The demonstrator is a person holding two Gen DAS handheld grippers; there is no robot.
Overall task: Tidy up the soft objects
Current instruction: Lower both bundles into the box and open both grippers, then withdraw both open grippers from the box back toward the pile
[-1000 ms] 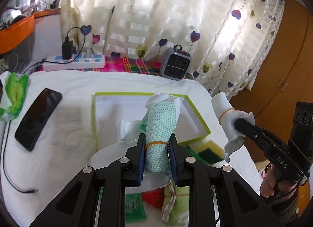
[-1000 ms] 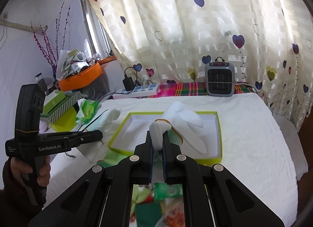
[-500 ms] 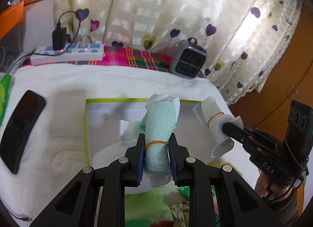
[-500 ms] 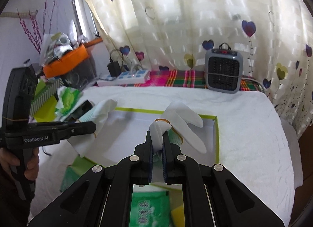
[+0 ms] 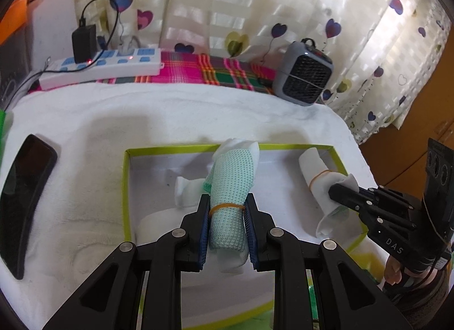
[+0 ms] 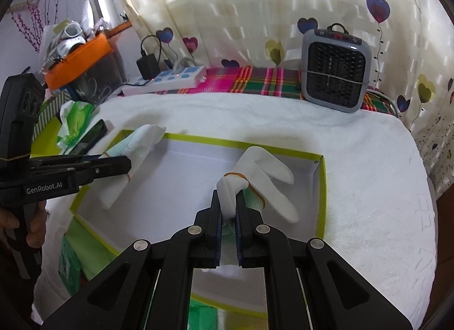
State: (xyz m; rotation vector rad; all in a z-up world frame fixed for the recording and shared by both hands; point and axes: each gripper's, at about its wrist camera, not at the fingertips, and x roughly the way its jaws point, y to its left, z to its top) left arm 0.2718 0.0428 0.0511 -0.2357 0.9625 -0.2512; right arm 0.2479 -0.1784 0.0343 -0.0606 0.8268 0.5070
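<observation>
Two rolled-up bundles are over the green-edged box (image 5: 124, 182), one in each of my tongs. On the left, my left tongs (image 5: 227, 210) squeeze the green dotted roll (image 5: 231, 179) at its rubber band, so I should lower it flat onto the white box floor beside the small white roll (image 5: 184, 189) before I let go. On the right, my right tongs (image 6: 228, 210) are pinched tight on the white glove bundle (image 6: 264, 179), and I should set it down near the right wall, apart from the other roll.
</observation>
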